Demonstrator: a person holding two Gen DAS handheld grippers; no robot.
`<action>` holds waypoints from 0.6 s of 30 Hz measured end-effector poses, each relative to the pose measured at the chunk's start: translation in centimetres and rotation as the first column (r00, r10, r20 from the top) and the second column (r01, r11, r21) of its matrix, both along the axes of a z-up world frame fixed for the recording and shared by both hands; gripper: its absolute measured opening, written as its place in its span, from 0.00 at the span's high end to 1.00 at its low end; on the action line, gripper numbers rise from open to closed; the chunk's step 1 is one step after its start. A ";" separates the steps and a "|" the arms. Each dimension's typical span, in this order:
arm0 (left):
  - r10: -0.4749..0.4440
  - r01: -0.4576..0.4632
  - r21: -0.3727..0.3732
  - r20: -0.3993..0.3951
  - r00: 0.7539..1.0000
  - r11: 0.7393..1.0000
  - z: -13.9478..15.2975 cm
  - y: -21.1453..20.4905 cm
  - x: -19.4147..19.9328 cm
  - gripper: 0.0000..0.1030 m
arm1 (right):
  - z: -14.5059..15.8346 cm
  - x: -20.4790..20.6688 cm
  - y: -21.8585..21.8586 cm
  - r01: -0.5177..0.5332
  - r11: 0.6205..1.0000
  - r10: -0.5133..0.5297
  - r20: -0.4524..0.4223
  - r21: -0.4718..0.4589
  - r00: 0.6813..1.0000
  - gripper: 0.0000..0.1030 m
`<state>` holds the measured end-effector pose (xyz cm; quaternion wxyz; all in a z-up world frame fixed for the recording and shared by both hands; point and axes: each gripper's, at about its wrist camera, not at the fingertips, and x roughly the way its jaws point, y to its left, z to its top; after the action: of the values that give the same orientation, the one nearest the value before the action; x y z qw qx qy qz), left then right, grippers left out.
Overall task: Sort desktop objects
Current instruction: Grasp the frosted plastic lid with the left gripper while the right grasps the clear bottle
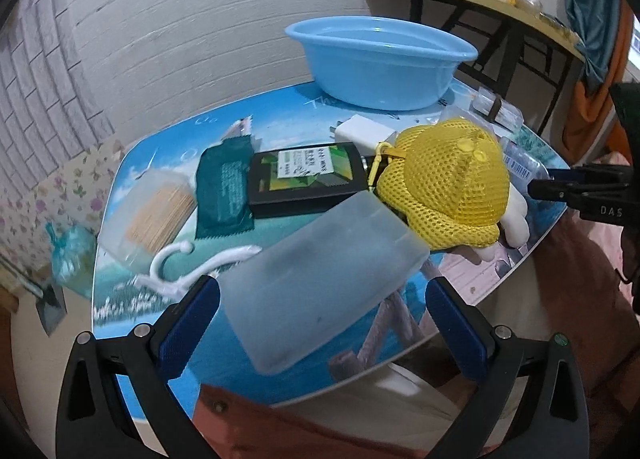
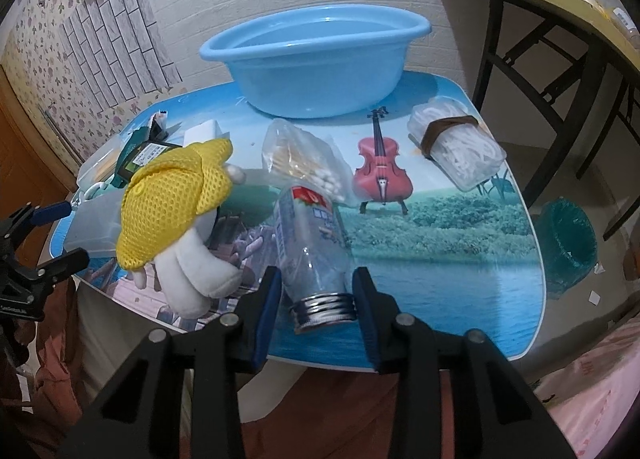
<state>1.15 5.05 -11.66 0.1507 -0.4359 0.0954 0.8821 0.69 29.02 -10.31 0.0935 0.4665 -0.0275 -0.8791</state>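
A clear plastic bottle (image 2: 310,235) with a red-and-blue label lies on the picture-printed table (image 2: 440,267), its threaded metal neck toward me. My right gripper (image 2: 318,277) is shut on that neck, a blue pad pressing each side. A frosted translucent box (image 1: 320,279) lies near the table's front edge. My left gripper (image 1: 322,287) stands wide open around its near end; the right pad is clear of it. A plush toy in a yellow mesh cap (image 1: 444,187) sits between the two grippers. The blue basin (image 2: 316,63) stands at the back.
Left of the toy lie a black box with a green label (image 1: 306,179), a green packet (image 1: 224,191), a toothpick box (image 1: 154,211), a white hook (image 1: 188,267) and a white charger (image 1: 364,131). A cotton-swab bag (image 2: 304,159) and a banded floss-pick box (image 2: 456,143) lie further right.
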 end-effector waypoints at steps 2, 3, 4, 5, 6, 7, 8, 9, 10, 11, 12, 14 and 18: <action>-0.012 0.012 -0.014 -0.007 1.000 1.000 0.0 0.2 -0.3 0.00 | -0.1 -0.1 0.0 -0.001 1.000 0.001 0.006 0.002 1.000 0.65; -0.018 0.018 -0.016 -0.011 1.000 1.000 -0.1 0.3 -0.6 0.00 | -0.2 -0.1 -0.1 -0.001 1.000 0.001 0.011 0.002 1.000 0.65; -0.023 0.023 -0.015 -0.012 1.000 1.000 -0.1 0.3 -0.8 0.00 | -0.3 -0.1 0.0 -0.002 1.000 0.002 0.012 0.001 1.000 0.65; -0.026 0.026 -0.015 -0.010 1.000 1.000 -0.3 0.3 -1.0 0.00 | -0.3 -0.1 -0.1 -0.002 1.000 0.002 0.011 0.003 1.000 0.65; -0.028 0.028 -0.015 -0.005 1.000 0.999 -0.5 0.3 -1.4 0.00 | -0.3 0.0 -0.1 -0.003 1.000 0.003 0.011 0.004 1.000 0.65; -0.035 0.035 -0.010 -0.008 0.999 0.999 -0.7 0.2 -1.6 0.00 | -0.3 -0.1 -0.1 -0.003 1.000 0.003 0.012 0.004 1.000 0.65; -0.035 0.035 -0.007 -0.003 0.999 0.999 -0.9 0.2 -1.8 0.00 | -0.3 -0.1 0.0 -0.003 1.000 0.003 0.012 0.003 1.000 0.65; -0.027 0.027 -0.007 0.008 1.000 1.000 -1.2 0.0 -2.0 0.00 | -0.3 0.0 -0.1 -0.003 1.000 0.003 0.012 0.002 1.000 0.65; -0.020 0.020 0.000 0.018 1.000 1.000 -1.5 -0.1 -2.2 0.00 | -0.3 -0.1 -0.1 -0.003 1.000 0.003 0.012 0.003 1.000 0.65; -0.014 0.014 0.013 0.030 0.999 1.000 -1.7 -0.3 -2.2 0.00 | -0.3 0.0 -0.1 -0.003 1.000 0.003 0.012 0.005 1.000 0.65; -0.009 0.008 0.025 0.032 0.999 1.000 -1.8 -0.5 -2.1 0.00 | -0.3 0.0 -0.1 -0.004 1.000 0.004 0.012 0.005 1.000 0.65; -0.003 0.001 0.048 0.033 0.999 0.999 -1.8 -0.8 -1.8 0.00 | -0.3 -0.1 -0.1 -0.004 1.000 0.004 0.011 0.005 1.000 0.65; 0.016 -0.020 0.097 0.038 0.999 0.995 -1.3 -1.7 -1.2 0.15 | -0.3 -0.1 -0.1 -0.004 1.000 0.004 0.011 0.005 1.000 0.65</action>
<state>-0.02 3.37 -12.97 0.1655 -0.4451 0.0454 0.8789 0.64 28.91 -10.65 0.0939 0.4716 -0.0246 -0.8765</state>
